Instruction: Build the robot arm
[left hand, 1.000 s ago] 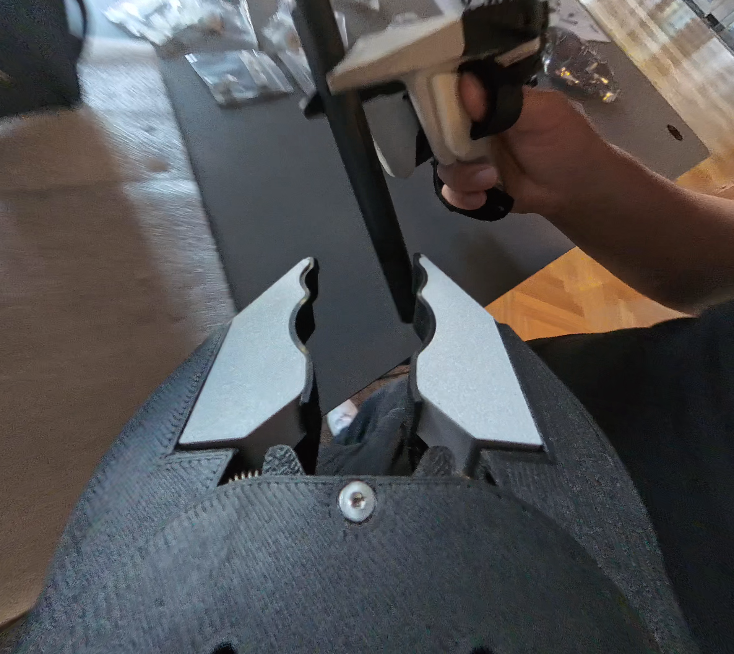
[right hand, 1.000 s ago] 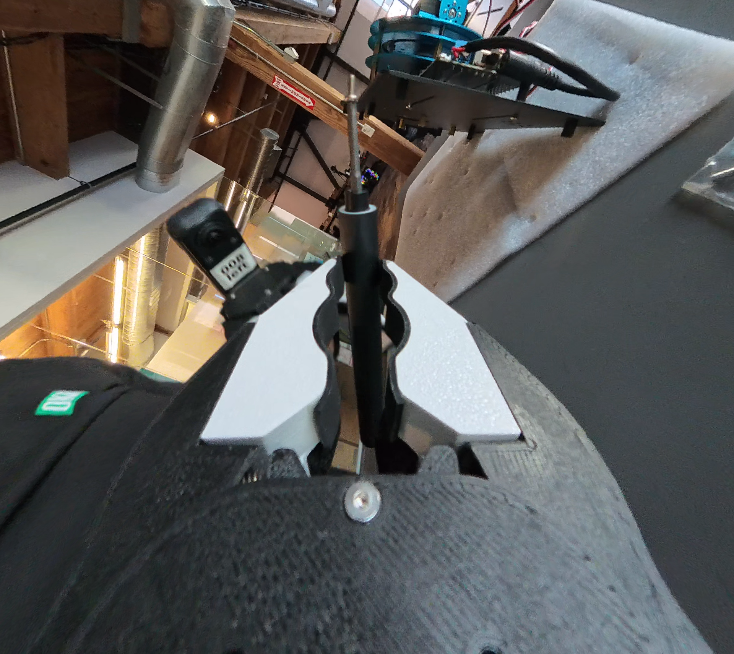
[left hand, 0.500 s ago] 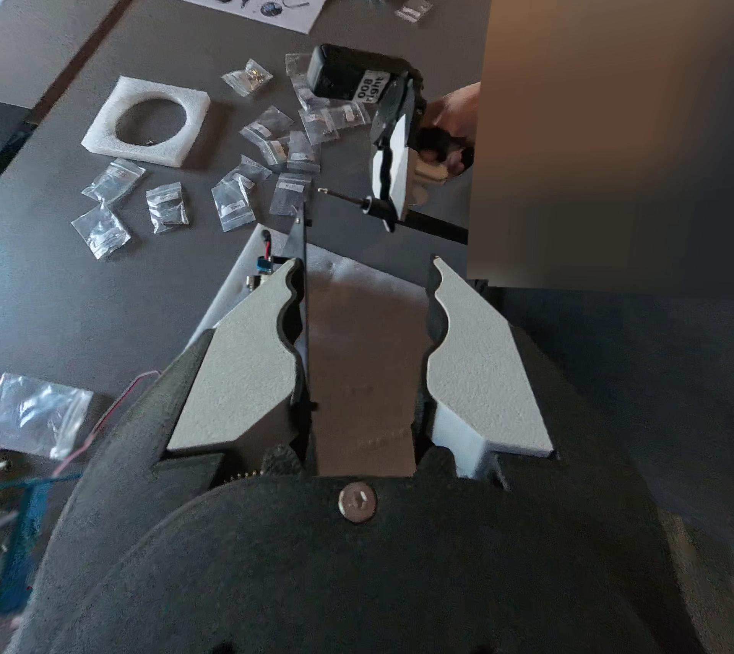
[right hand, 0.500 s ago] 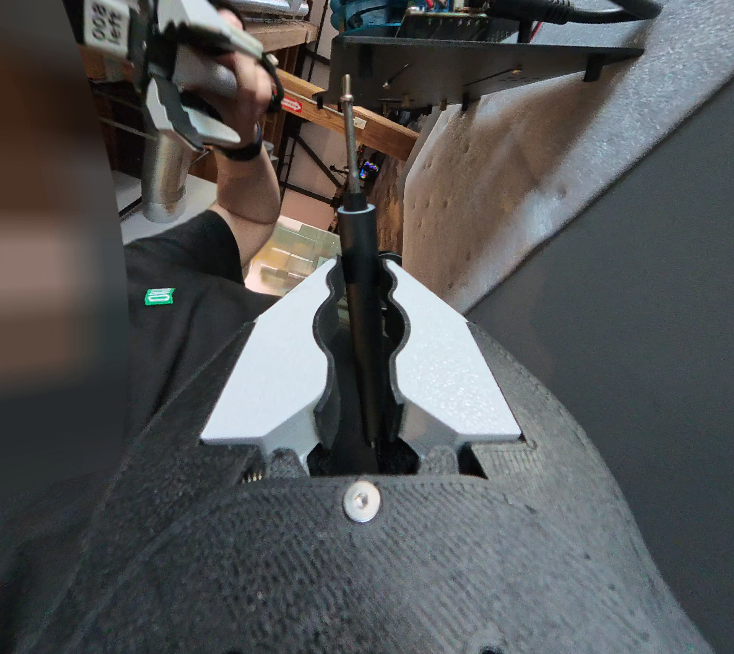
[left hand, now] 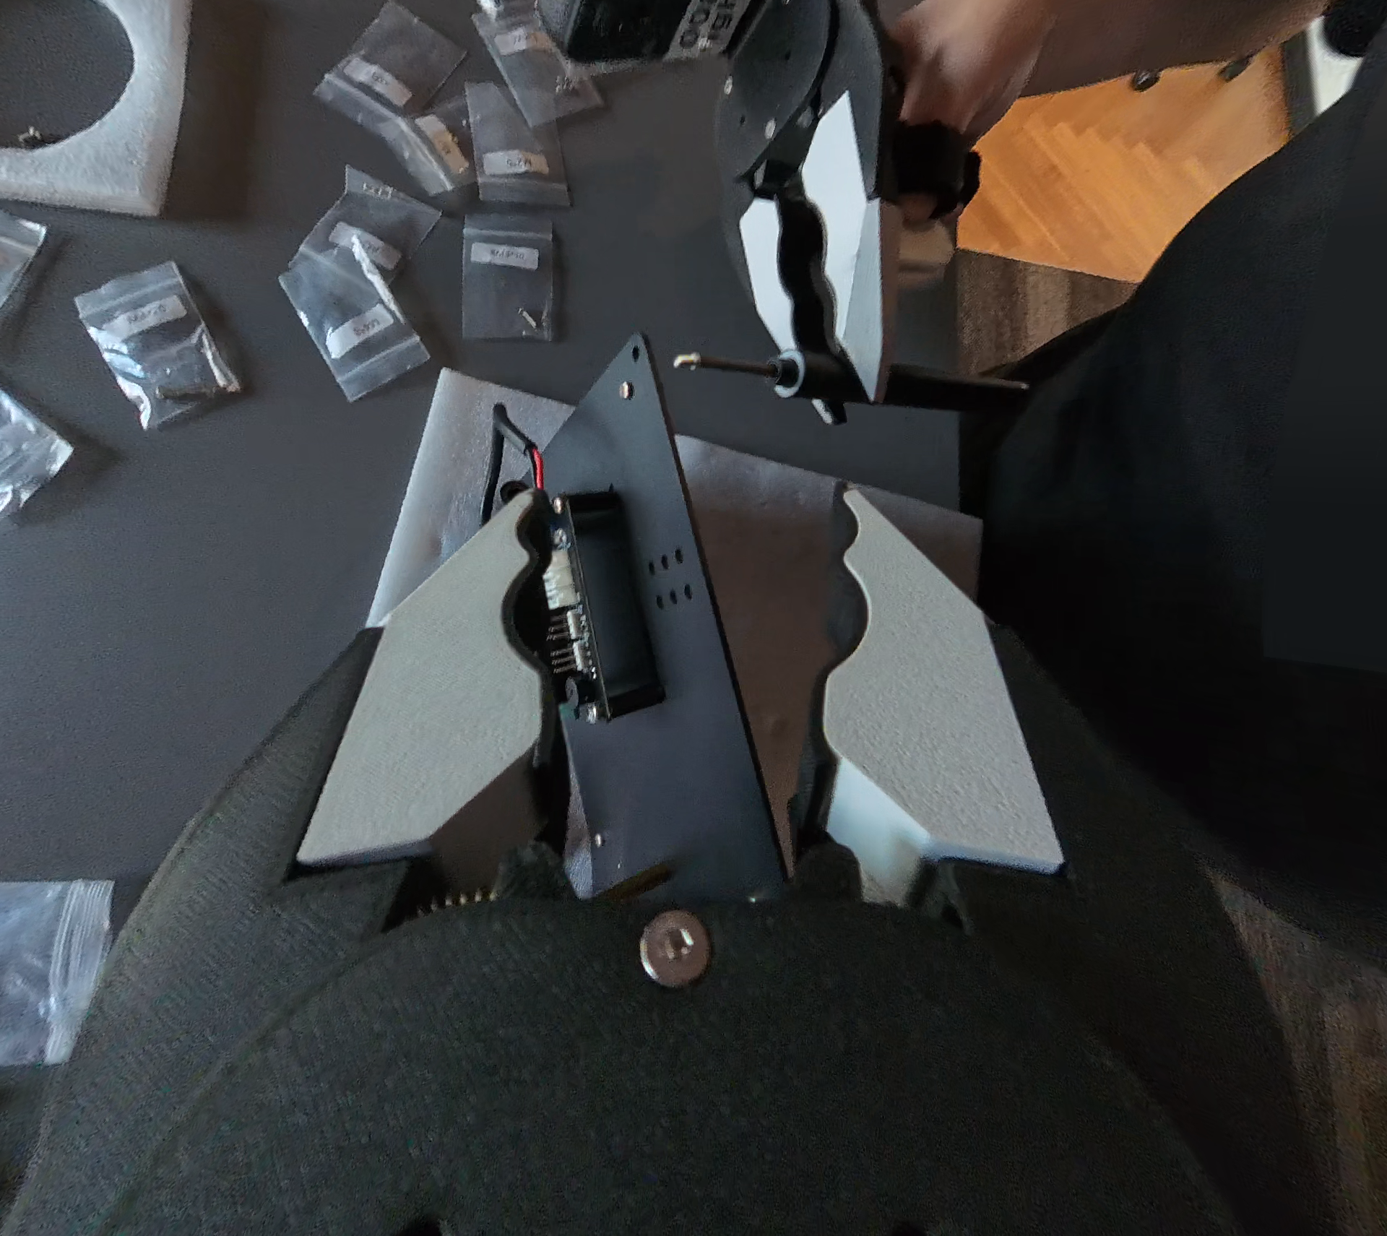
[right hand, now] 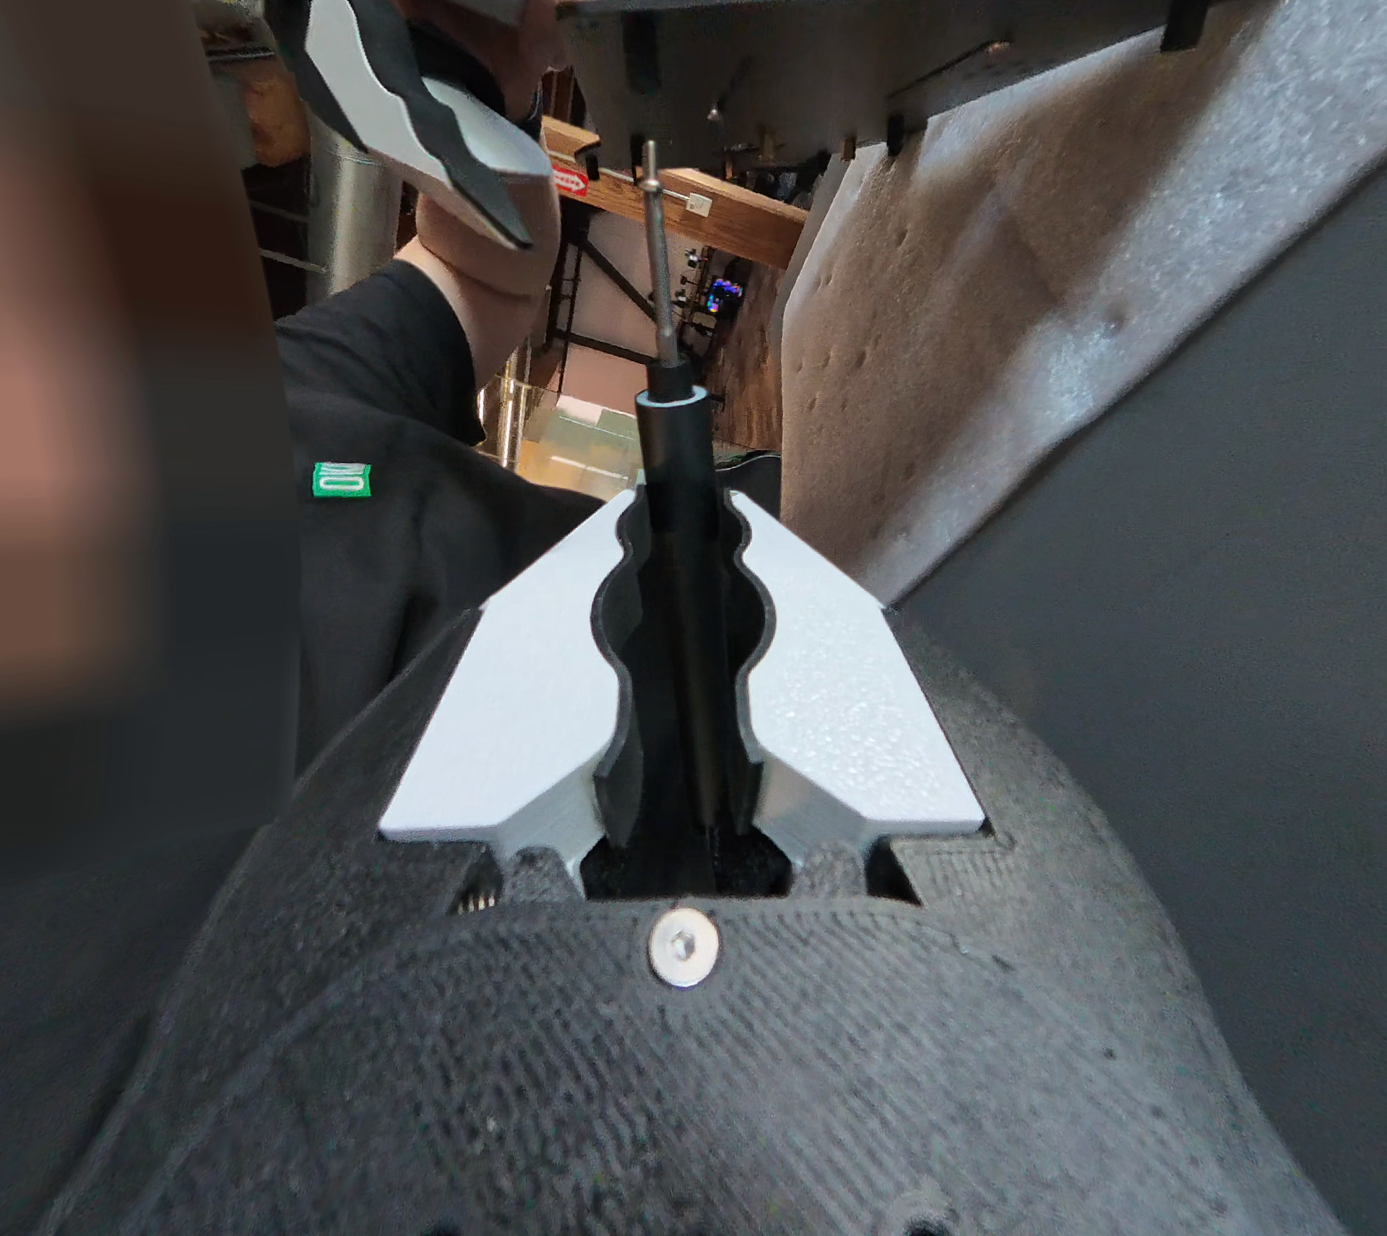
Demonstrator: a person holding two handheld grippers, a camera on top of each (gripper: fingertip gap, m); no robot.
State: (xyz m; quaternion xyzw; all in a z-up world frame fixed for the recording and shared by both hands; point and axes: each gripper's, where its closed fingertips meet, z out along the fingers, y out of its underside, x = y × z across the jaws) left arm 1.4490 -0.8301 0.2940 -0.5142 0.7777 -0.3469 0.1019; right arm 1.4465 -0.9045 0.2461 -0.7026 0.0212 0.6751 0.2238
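Left claw (left hand: pixel 687 607) spread wide around a black plate (left hand: pixel 660 599), right claw (right hand: pixel 681 637) clamped on a screwdriver (right hand: pixel 672 449) near the plate

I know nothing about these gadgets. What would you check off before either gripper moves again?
1. Right gripper shut on the screwdriver: ok.
2. Left gripper clamping the plate: not ok. Its jaws are open and the plate only stands between them.
3. Screwdriver tip lined up with the plate's corner hole: cannot tell.
4. Wire clear of the tip: ok, it is on the plate's other side.
5. Bags clear of both grippers: ok, they lie off on the table.
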